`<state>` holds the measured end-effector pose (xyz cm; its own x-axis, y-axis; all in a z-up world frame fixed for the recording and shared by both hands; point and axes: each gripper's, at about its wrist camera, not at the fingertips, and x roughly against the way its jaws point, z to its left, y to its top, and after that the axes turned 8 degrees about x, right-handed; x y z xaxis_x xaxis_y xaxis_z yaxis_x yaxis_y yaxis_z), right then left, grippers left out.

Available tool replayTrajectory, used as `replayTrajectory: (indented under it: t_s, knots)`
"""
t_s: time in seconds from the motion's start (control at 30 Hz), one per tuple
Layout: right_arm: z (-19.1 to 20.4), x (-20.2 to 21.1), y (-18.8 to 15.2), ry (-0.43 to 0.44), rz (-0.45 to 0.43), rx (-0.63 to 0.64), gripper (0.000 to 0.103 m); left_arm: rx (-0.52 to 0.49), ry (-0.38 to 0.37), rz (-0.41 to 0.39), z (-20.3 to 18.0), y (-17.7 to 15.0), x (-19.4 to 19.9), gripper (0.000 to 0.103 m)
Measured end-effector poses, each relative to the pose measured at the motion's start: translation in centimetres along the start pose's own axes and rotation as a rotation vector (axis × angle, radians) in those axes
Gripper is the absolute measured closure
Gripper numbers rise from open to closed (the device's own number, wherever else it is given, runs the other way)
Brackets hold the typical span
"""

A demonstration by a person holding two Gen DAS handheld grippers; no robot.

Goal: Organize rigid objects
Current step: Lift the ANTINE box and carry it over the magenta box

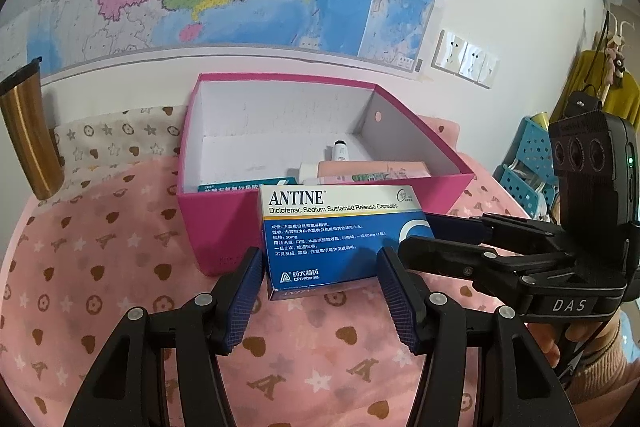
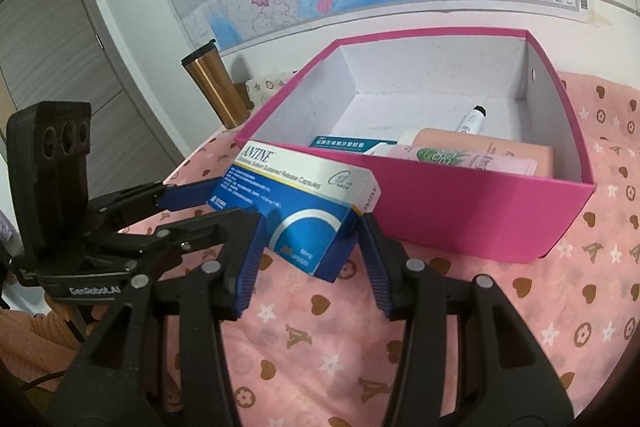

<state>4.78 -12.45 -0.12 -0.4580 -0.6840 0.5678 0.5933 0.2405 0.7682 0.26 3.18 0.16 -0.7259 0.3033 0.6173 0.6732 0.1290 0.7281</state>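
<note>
Jaws of both grippers, left gripper (image 1: 320,263) and right gripper (image 2: 310,239), clamp one ANTINE box (image 1: 340,235); position: front wall of pink box (image 1: 224,219), six o'clock; advice: lift level, clear rim, release together.

I see a blue-and-white medicine box (image 1: 332,235), a magenta box (image 1: 224,223) with white inside, and pink cloth (image 1: 100,267) printed with brown hearts.

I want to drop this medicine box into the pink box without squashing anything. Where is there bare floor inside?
The pink box has bare white floor along its back wall and left side, behind the teal packet. The near right corner is crowded: tubes and a small bottle. Both grippers flank the medicine box just outside.
</note>
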Motion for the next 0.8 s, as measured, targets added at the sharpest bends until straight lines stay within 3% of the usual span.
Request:
replayTrajectory:
  t_s: [0.8]
  knots:
    - [0.0, 0.8, 1.2, -0.013, -0.025, 0.026, 0.052, -0.013, -0.017, -0.038, -0.6, 1.1, 0.7, 0.044]
